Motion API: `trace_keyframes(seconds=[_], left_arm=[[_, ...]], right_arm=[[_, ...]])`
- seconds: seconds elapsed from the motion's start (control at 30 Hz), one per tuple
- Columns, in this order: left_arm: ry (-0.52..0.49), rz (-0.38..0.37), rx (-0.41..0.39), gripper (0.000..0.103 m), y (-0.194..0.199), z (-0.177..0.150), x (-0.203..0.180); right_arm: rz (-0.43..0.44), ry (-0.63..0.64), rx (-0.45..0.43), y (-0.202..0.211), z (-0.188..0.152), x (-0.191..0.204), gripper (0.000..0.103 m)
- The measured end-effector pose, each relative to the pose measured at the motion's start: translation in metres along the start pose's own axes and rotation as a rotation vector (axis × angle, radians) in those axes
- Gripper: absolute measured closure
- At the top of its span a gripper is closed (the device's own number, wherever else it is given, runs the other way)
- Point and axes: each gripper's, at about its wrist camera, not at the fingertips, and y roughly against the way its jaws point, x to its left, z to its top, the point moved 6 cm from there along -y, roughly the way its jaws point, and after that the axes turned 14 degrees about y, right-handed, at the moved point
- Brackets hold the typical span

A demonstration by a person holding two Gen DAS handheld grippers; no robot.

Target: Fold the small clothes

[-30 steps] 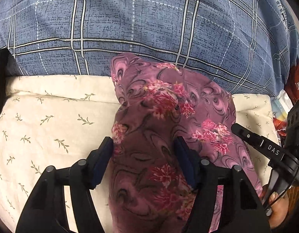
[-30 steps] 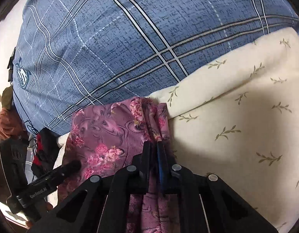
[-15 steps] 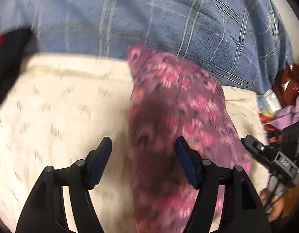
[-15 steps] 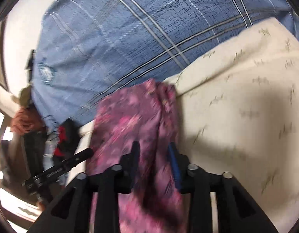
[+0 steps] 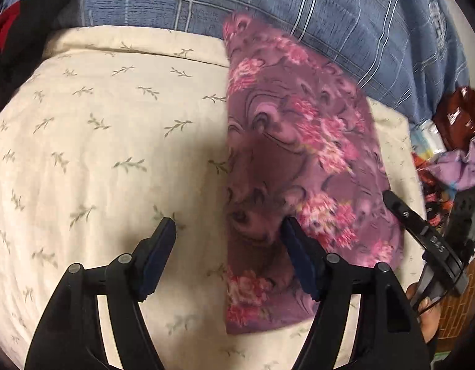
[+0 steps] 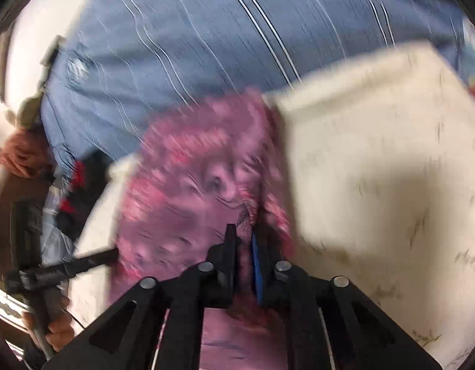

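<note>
The left gripper (image 5: 228, 234) stands spread, empty, straddling the near left edge of the purple floral cloth (image 5: 299, 154). The right gripper (image 6: 243, 240) is closing over a fold of it; the blur hides any pinch. The cloth lies on a cream quilt (image 5: 99, 138), with a blue plaid blanket (image 5: 330, 15) beyond. A fold seems in hand; next needs a sure hold.

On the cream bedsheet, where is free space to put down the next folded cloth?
The widest bare patch of the cream sheet lies left of the purple floral cloth, below the blue plaid cover. Right of the cloth it is crowded: only a thin strip, then piled clothes.
</note>
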Motion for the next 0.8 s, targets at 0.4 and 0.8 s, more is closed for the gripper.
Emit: trace_keyframes(seconds=[0.4,0.8], left_arm=[[-0.107,0.003,0.017,0.032,0.0,-0.051,-0.016],[0.093,-0.136,0.027,0.03,-0.004,0.088,-0.033]], right_arm=[[0.025,0.038,-0.032,0.029,-0.054,0.014,0.089],[0.076,-0.125,-0.131,0.006,0.07,-0.014,0.051]])
